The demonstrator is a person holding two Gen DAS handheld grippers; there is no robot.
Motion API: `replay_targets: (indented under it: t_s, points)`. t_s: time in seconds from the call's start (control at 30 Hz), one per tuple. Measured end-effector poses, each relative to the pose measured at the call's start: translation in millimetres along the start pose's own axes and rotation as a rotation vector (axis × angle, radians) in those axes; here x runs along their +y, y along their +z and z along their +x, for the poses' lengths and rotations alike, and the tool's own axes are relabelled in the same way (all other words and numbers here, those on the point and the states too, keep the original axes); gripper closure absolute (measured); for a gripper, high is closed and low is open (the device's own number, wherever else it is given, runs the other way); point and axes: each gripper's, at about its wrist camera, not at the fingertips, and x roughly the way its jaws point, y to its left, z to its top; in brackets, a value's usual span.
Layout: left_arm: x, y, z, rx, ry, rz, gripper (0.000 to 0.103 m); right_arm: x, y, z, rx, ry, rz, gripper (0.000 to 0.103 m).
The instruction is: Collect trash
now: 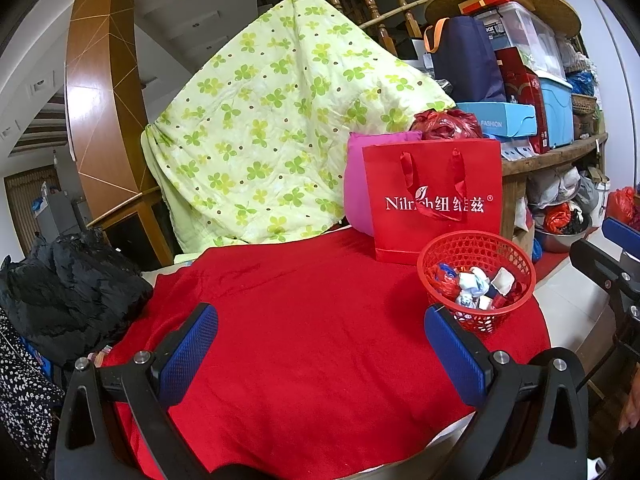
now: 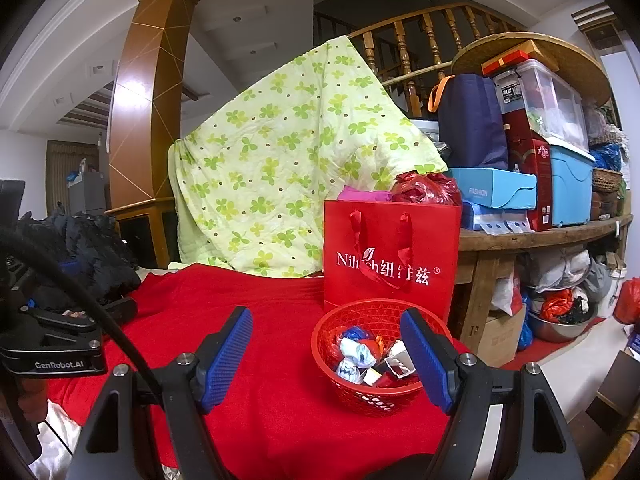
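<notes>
A small red mesh basket [image 1: 476,280] [image 2: 380,356] stands on the red cloth [image 1: 300,340] [image 2: 260,320] near its right edge. It holds several crumpled wrappers and bits of paper [image 1: 476,284] [image 2: 368,354], white, blue and red. My left gripper [image 1: 320,324] hovers open over bare cloth, left of the basket and short of it, nothing between its blue pads. My right gripper [image 2: 326,328] is open too, and the basket shows just past its right finger [image 2: 424,356]. The right gripper's body shows at the edge of the left wrist view [image 1: 616,256], and the left one's in the right wrist view [image 2: 60,340].
A red paper gift bag [image 1: 436,204] [image 2: 390,260] stands just behind the basket, a pink cushion [image 1: 358,184] beside it. A green leaf-print quilt [image 1: 280,120] [image 2: 280,160] hangs from a stair rail behind. Black clothing [image 1: 68,288] lies left. A cluttered wooden shelf [image 2: 540,236] stands right.
</notes>
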Motion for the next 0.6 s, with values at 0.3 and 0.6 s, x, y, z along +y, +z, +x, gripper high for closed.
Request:
replay_targets:
  t_s: [0.3, 0.6]
  points:
    - [-1.0, 1.0, 0.4, 0.001, -0.002, 0.001, 0.001, -1.6, -2.0, 0.6, -0.001, -0.001, 0.001, 0.024]
    - [-4.5, 0.8, 0.3, 0.005, -0.007, 0.002, 0.001, -1.8, -1.7, 0.8, -0.001, -0.003, -0.002, 0.024]
